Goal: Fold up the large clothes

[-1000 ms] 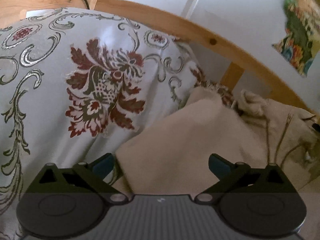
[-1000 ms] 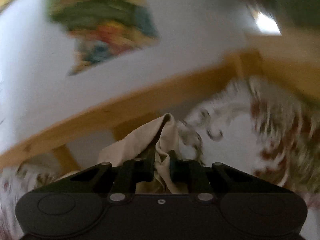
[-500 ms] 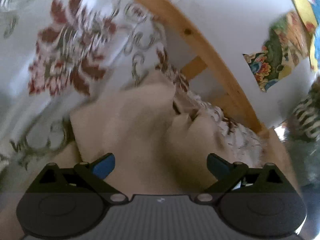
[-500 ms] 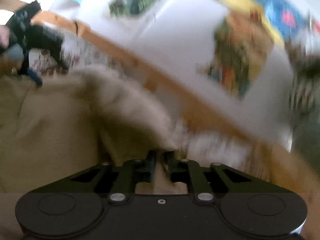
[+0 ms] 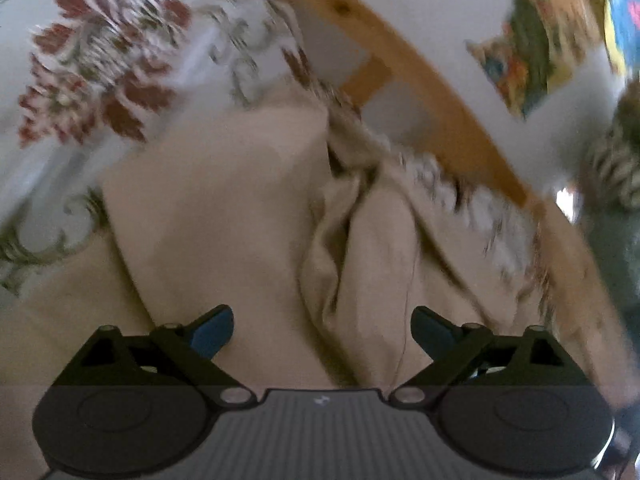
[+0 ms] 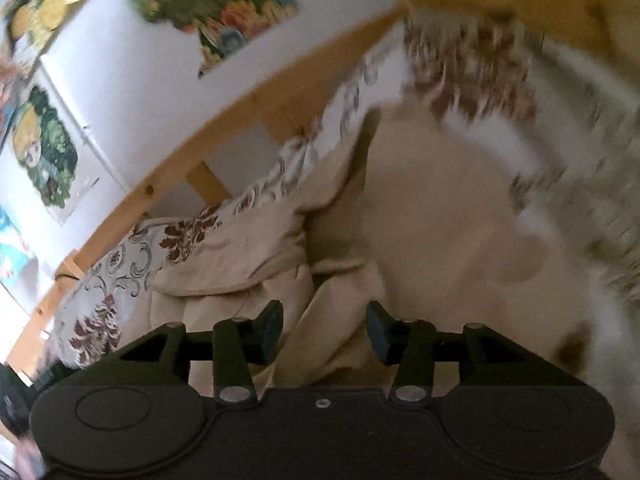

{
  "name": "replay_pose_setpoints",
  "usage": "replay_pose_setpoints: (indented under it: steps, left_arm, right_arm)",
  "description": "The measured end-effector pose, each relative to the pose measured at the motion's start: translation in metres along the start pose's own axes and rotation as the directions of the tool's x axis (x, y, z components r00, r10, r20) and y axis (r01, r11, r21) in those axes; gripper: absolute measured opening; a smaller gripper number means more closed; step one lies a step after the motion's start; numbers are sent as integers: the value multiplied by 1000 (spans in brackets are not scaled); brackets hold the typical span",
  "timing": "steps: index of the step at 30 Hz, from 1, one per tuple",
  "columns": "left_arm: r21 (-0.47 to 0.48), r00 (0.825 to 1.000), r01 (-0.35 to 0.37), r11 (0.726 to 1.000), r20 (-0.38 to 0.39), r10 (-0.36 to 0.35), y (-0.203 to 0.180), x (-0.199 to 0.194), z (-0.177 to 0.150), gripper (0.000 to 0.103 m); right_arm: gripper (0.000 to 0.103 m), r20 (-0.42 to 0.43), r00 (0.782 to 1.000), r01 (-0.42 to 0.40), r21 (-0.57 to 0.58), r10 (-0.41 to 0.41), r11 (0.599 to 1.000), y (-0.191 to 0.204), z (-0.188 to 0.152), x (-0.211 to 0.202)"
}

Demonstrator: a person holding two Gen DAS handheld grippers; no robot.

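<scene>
A large beige garment (image 5: 224, 208) lies rumpled on a floral bedspread (image 5: 100, 60), with a thick fold running toward the camera. My left gripper (image 5: 322, 328) hovers low over that fold. Its blue-padded jaws stand wide and are closing slightly, and nothing is pressed between them. In the right wrist view the same beige garment (image 6: 440, 220) fills the middle. My right gripper (image 6: 324, 330) has its jaws opening. A loose ridge of the cloth lies between them, and the pads stand clear of it.
A curved wooden bed rail (image 5: 420, 76) borders the bedspread on the wall side and shows again as the rail (image 6: 240, 112). Colourful posters (image 6: 224, 4) hang on the white wall behind. The floral bedspread (image 6: 132, 264) bunches along the rail.
The right gripper was pinching a bunch of beige cloth; it has swung down over the bed and its jaws have parted, letting the cloth go. The left view has tipped down toward the garment.
</scene>
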State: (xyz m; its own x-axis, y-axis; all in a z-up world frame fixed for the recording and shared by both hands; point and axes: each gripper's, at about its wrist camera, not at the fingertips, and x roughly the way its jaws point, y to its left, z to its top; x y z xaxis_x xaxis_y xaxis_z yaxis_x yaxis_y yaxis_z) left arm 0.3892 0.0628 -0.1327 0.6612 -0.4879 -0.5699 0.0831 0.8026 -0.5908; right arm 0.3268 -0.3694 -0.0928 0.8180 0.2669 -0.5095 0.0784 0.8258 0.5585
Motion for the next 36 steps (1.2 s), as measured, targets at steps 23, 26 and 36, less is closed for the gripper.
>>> replay_pose_setpoints:
  steps: [23, 26, 36]
  left_arm:
    - [145, 995, -75, 987, -58, 84, -23, 17, -13, 99]
    - [155, 993, -96, 983, -59, 106, -26, 15, -13, 101]
    - [215, 991, -133, 968, 6, 135, -58, -32, -8, 102]
  right_arm:
    - [37, 222, 949, 314, -623, -223, 717, 92, -19, 76]
    - [38, 185, 942, 334, -623, -281, 708, 80, -22, 90]
    - [78, 180, 968, 251, -663, -174, 706, 108, -41, -51]
